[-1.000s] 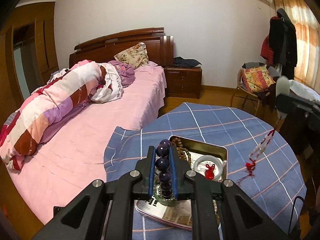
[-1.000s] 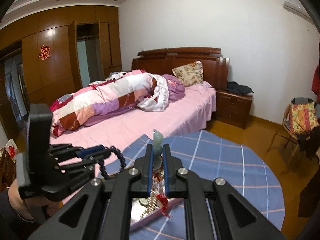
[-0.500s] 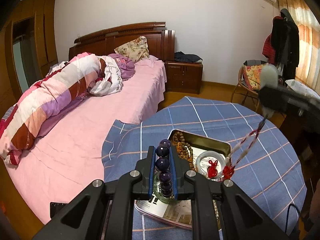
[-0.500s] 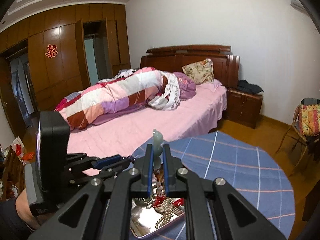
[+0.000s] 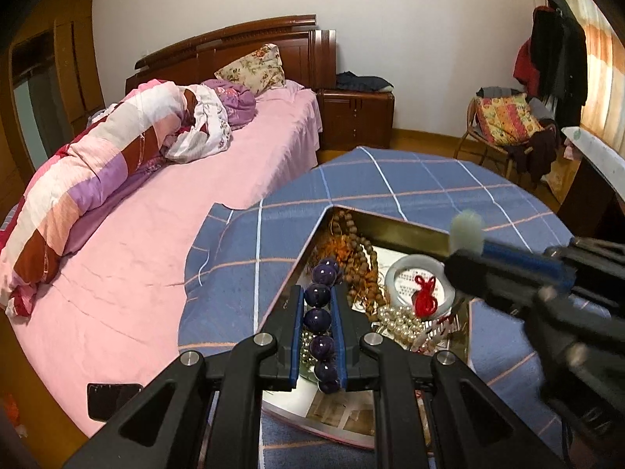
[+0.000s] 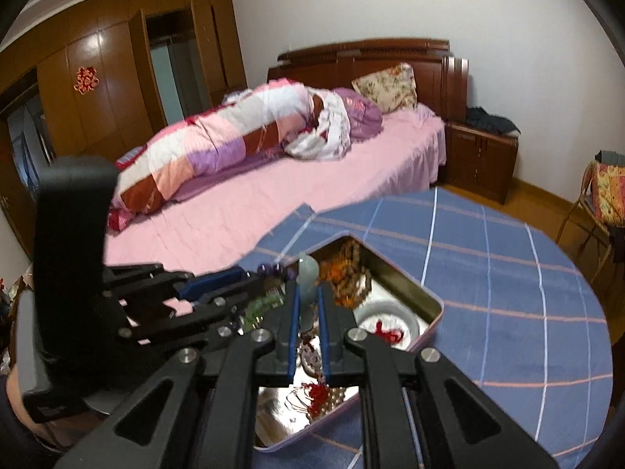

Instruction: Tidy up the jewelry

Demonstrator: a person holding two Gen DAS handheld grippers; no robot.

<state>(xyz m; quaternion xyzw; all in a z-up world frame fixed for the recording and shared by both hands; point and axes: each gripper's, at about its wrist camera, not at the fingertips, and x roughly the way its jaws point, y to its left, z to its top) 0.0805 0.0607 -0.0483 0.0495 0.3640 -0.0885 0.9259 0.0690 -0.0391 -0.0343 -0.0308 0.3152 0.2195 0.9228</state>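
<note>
My left gripper (image 5: 317, 305) is shut on a dark purple bead bracelet (image 5: 321, 318) and holds it over the near left part of a metal tin (image 5: 406, 228). My right gripper (image 6: 308, 305) is shut on a pale green jade pendant (image 6: 307, 273) whose white bead strand with red knots (image 6: 318, 391) hangs into the tin (image 6: 431, 299). It shows blurred at the right of the left wrist view (image 5: 466, 234). The tin holds brown wooden beads (image 5: 357, 250), a white bangle (image 5: 420, 273), a red knot (image 5: 425, 293) and pearls (image 5: 398, 318).
The tin sits on a round table with a blue checked cloth (image 5: 410, 179). A pink bed (image 5: 156, 242) with a rolled quilt lies to the left. A chair with a cushion (image 5: 508, 121) stands at the far right. A dark phone (image 5: 113, 394) lies on the bed's near edge.
My right gripper has swung in from the right and lowered the pendant strand from above the cloth into the tin. My left gripper, still holding the purple bracelet, has come closer over the tin.
</note>
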